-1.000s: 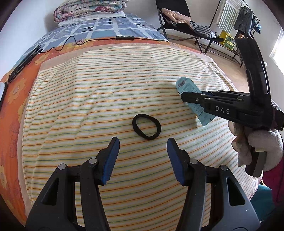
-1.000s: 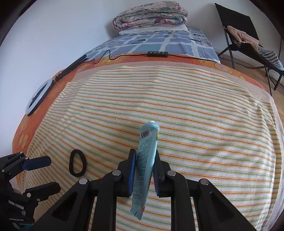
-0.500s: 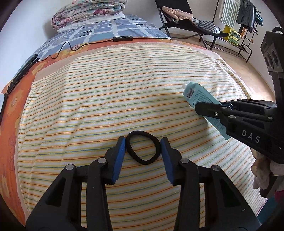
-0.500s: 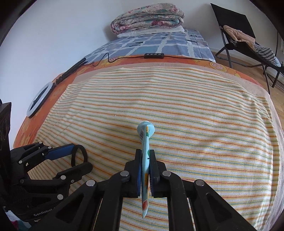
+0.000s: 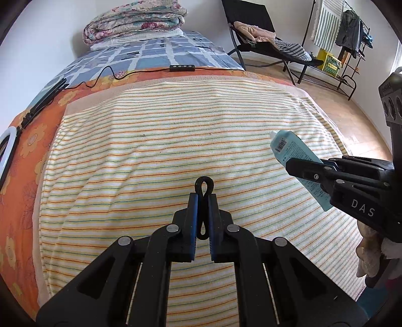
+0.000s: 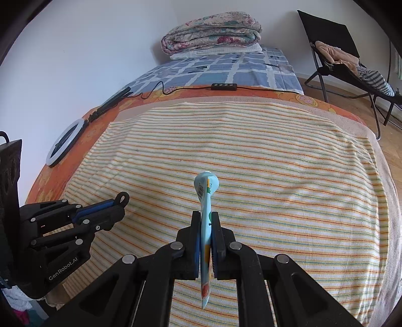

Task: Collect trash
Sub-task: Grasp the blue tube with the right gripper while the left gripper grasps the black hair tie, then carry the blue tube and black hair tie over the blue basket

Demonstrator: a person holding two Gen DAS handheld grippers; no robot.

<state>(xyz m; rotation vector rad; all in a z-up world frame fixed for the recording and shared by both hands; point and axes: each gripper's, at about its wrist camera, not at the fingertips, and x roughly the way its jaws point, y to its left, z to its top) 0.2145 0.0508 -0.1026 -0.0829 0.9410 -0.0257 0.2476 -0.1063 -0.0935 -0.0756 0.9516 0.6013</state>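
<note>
Left claw: clamped on black hair tie, band squeezed flat between the blue pads, a small loop protruding past the fingertips, lower end of the band visible between the pads. Positioned over the near middle of the striped towel; contact between tie and towel cannot be determined. In the right wrist view, same claw at lower left, loop of the tie showing at its tip.

Right claw: clamped on light blue tube, tube edge-on between the pads, rounded cap end pointing forward and up, flat crimped end hanging below the fingers. In the left wrist view, same claw at right, tube angled cap-up over the right part of the towel, barcode visible near the cap.

Towel spread across a bed with orange flowered sheet. Beyond it: black inline controller on a cable, folded quilt at the head of the bed. Ring light at the bed's left edge. Black folding chair with clothing at right rear.
</note>
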